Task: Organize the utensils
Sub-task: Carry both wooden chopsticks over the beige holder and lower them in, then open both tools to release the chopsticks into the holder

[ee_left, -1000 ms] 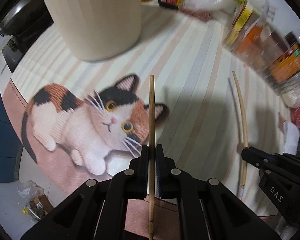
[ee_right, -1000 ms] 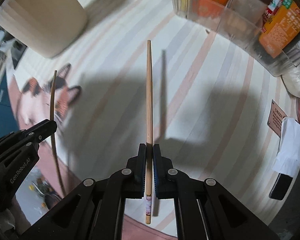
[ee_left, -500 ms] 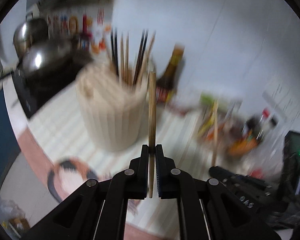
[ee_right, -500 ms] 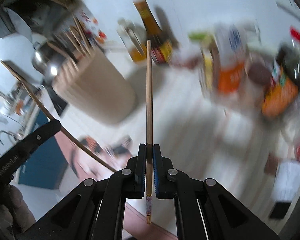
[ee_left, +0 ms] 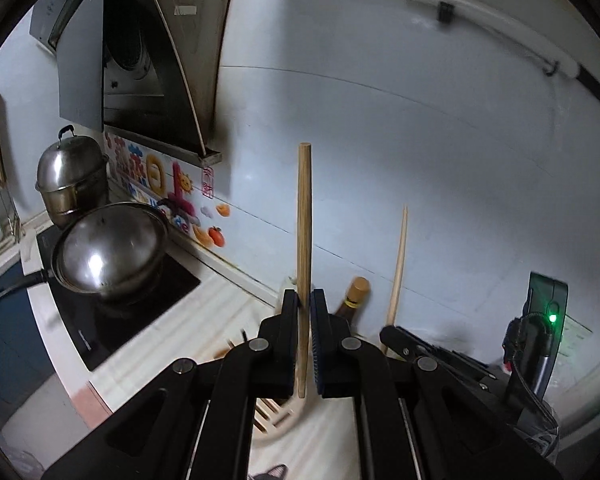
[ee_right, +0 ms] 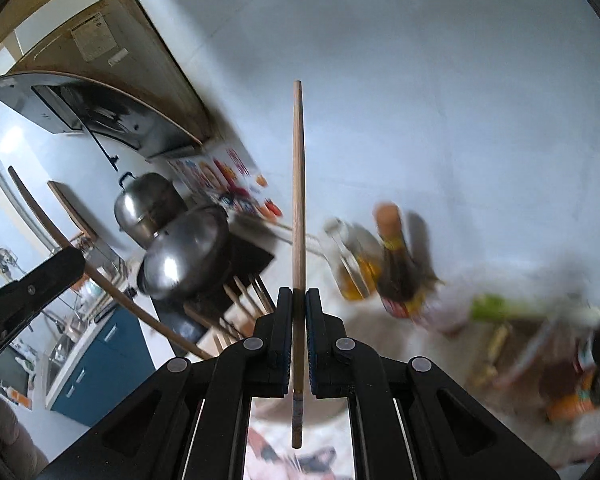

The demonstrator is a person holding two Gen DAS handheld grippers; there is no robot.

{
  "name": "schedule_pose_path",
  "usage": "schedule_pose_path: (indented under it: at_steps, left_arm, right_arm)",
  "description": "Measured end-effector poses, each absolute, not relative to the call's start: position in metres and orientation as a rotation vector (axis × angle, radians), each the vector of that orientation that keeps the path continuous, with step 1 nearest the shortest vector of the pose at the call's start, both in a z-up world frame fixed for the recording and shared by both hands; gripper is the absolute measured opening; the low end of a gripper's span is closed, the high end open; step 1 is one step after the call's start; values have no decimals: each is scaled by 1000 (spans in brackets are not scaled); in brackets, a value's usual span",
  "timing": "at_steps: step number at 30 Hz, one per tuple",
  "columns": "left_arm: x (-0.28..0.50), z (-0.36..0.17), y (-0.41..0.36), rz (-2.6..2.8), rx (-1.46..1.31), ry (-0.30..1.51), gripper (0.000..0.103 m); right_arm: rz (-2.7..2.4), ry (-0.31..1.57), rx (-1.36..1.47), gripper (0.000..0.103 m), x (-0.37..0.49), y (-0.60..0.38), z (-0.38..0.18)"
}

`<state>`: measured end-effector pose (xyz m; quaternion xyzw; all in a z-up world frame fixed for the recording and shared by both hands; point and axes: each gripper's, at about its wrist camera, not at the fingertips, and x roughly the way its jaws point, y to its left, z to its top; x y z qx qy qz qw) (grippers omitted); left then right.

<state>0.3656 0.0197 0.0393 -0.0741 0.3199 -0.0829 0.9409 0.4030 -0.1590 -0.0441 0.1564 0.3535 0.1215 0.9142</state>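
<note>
Chopsticks are pinched one apiece in the jaws of the left gripper and right gripper, raised above the worktop, and are yet to be dropped into the beige holder where others already stand.

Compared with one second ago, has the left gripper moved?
Yes. The left gripper rose and tilted up: the cat mat gave way to the wall and stove, chopstick still clamped.
</note>
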Motion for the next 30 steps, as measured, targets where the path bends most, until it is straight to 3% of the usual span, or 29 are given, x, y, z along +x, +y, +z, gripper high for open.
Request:
schedule_pose_path:
  at_steps: [16,30]
  left_arm:
    - [430,-35,38,-128,-203,860,4]
    - [412,-40,54,-87,-260,891,10]
  right_arm:
    - [290,636,289,6,452,-118,-124]
    - [351,727,220,7,428,-126,-126]
